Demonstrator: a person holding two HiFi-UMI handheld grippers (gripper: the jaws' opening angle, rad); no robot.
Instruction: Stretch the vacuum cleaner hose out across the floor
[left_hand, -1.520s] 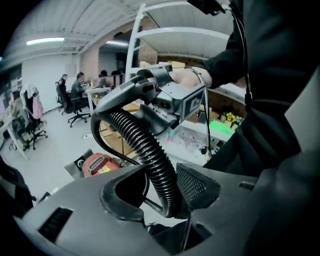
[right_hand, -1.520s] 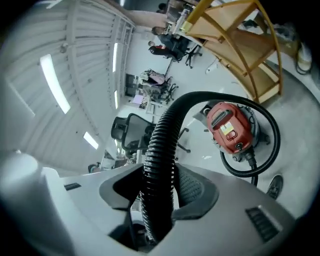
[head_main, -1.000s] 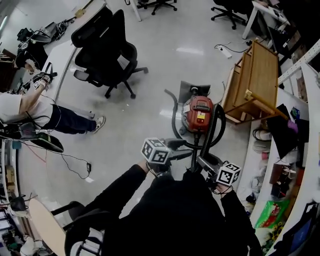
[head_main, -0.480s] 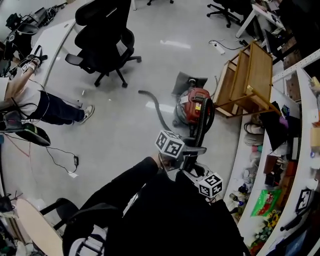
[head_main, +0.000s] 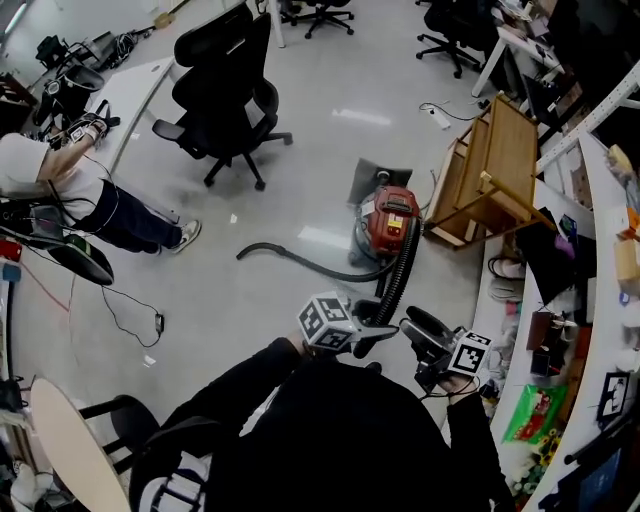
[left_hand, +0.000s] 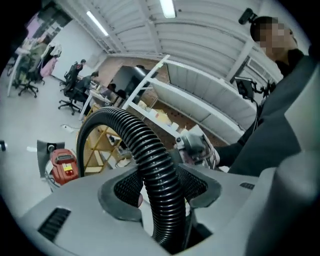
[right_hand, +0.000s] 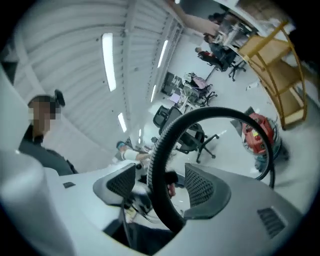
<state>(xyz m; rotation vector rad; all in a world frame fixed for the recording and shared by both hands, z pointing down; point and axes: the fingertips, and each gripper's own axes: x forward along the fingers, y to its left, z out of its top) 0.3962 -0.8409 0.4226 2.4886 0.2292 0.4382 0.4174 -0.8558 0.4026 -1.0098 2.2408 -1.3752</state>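
Observation:
A red canister vacuum cleaner (head_main: 390, 222) stands on the grey floor. Its black ribbed hose (head_main: 405, 260) rises from it to my two grippers; the rest (head_main: 300, 262) lies curved on the floor, with its free end to the left. My left gripper (head_main: 383, 326) has the hose (left_hand: 150, 150) running between its pads. In the left gripper view the jaws (left_hand: 162, 187) are closing and both pads touch the hose. My right gripper (head_main: 418, 328) is close beside it. In the right gripper view (right_hand: 160, 187) its jaws are opening, and the hose (right_hand: 165, 135) passes loosely between them with gaps on both sides.
A black office chair (head_main: 225, 85) stands at the back left. A tipped wooden shelf (head_main: 500, 160) is right of the vacuum. A seated person (head_main: 60, 190) and floor cables (head_main: 130, 320) are at the left. A cluttered white desk (head_main: 600, 300) runs along the right.
The hose's free end has dropped from mid-air to the floor and now lies stretched out to the left. The right gripper has moved out to the right of the left one.

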